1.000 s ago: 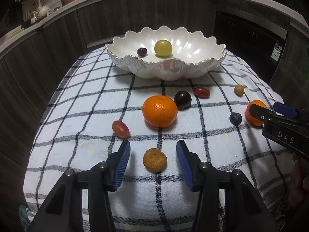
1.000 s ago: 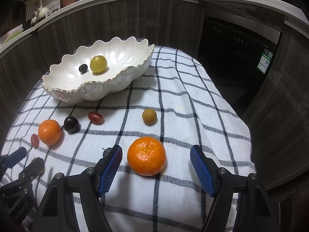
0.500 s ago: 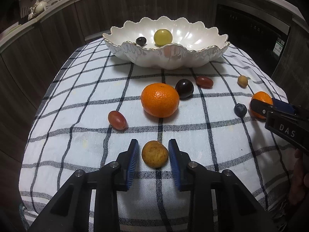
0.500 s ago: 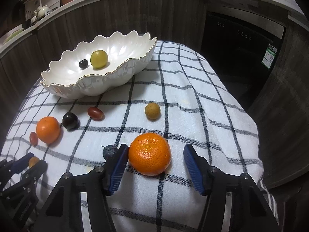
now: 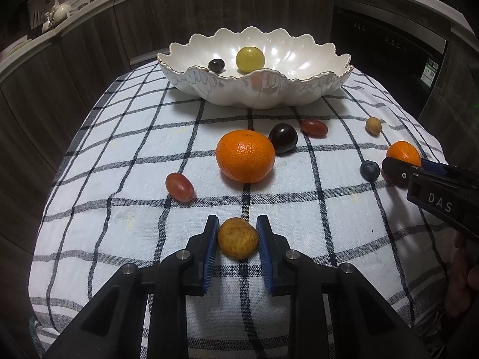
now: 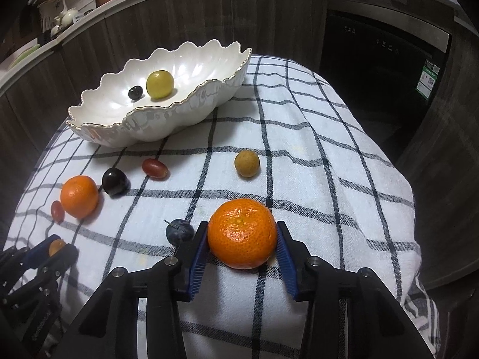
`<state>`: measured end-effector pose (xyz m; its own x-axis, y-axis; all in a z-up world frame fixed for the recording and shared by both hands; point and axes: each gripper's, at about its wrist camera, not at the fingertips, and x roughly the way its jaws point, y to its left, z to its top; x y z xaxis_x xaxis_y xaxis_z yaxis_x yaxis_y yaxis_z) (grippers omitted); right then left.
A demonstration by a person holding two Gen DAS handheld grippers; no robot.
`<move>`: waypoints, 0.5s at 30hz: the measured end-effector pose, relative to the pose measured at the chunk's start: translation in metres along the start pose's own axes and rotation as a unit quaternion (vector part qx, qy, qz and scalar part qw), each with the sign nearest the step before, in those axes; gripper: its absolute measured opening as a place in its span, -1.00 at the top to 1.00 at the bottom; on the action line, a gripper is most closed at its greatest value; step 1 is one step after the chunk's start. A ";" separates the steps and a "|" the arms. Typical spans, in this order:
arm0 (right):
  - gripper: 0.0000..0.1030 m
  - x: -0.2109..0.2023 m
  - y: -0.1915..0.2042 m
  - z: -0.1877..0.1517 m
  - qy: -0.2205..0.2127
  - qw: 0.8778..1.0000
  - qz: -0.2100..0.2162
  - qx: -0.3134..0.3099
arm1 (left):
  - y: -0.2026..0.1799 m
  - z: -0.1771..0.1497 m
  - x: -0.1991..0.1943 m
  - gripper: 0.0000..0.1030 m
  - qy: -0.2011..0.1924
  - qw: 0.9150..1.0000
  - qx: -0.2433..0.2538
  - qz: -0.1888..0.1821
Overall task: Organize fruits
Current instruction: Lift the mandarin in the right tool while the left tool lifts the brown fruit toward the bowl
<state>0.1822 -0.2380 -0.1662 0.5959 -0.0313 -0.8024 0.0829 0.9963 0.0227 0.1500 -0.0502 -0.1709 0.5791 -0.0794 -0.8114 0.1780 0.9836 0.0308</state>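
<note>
Both tongs at fruit on the checked cloth.

The left tongs (image 5: 238, 236) are clenched on a small brown fruit (image 5: 237, 238) that sits on the cloth (image 5: 119, 224) over the surface. The right tongs (image 6: 242, 246) are closing around a big orange (image 6: 242, 233), both pads at its sides, the left one touching. Just left of the right tongs lies a blueberry (image 6: 179, 231). Ahead of the left tongs sit a second orange (image 5: 245, 156), a dark plum (image 5: 283, 138) touching it and a red grape (image 5: 179, 186). Farther ahead the white bowl (image 5: 269, 92) holds a yellow fruit (image 5: 250, 59) and a dark berry (image 5: 216, 65).
</note>
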 end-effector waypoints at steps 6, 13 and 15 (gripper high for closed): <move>0.15 -0.004 0.001 0.000 -0.006 1.000 0.002 -0.004 | 0.001 0.002 -0.005 0.49 -0.008 1.000 0.001 0.003; 0.16 -0.012 0.001 0.002 -0.016 1.000 0.000 -0.007 | 0.003 0.005 -0.012 0.49 -0.021 1.000 0.001 0.005; 0.16 -0.015 0.002 0.003 -0.022 1.000 -0.001 -0.009 | 0.003 0.006 -0.014 0.49 -0.025 1.000 0.000 0.006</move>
<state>0.1756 -0.2357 -0.1519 0.6297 -0.0364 -0.7760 0.0693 0.9976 0.0095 0.1469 -0.0470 -0.1560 0.6204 -0.0763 -0.7805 0.1712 0.9844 0.0398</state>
